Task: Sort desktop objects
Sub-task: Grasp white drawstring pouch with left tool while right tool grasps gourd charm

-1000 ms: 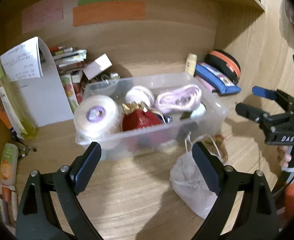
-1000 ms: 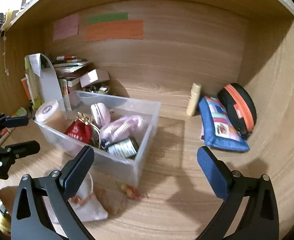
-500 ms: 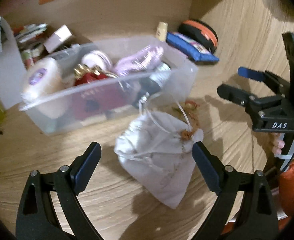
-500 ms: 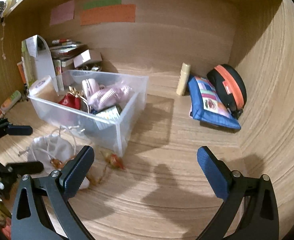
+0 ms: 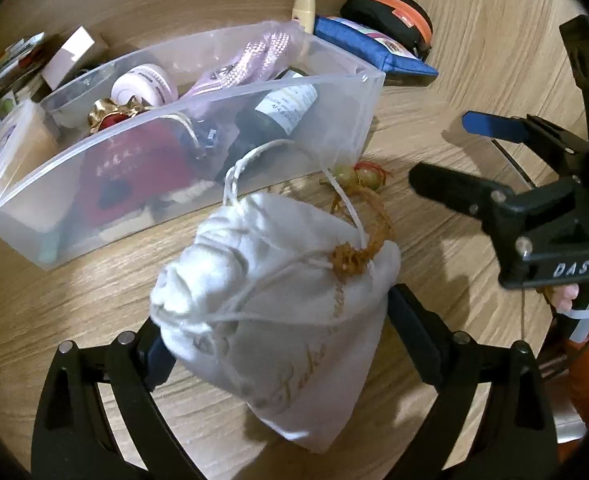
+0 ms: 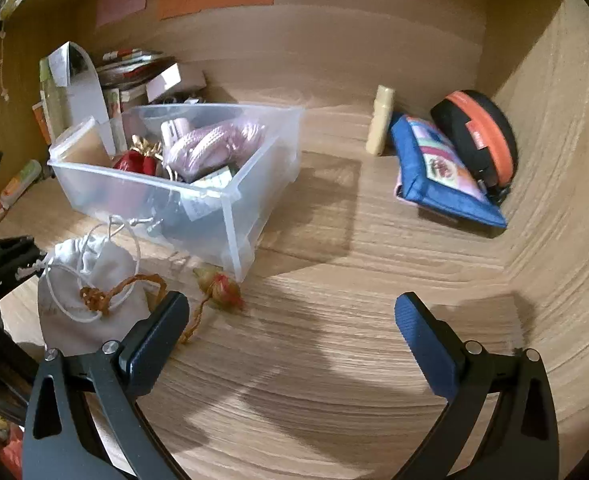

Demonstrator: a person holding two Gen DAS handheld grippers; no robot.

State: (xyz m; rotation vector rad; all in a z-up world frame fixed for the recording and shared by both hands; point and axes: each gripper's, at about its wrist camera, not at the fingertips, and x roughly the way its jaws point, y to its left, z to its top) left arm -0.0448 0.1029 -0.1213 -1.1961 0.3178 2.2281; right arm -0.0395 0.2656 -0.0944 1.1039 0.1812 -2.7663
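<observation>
White drawstring pouch (image 5: 282, 320) lies slumped on the counter (image 6: 354, 360), cords loose, orange tassel across it, just beside the clear bin (image 5: 326, 120).

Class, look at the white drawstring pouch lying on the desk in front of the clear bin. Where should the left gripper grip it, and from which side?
Grip the white pouch across its full middle, coming from its closed bottom, as the left gripper is lined up. The body bulges there between the open fingers, while the loose cords at the bin-side neck would probably slip.
</observation>
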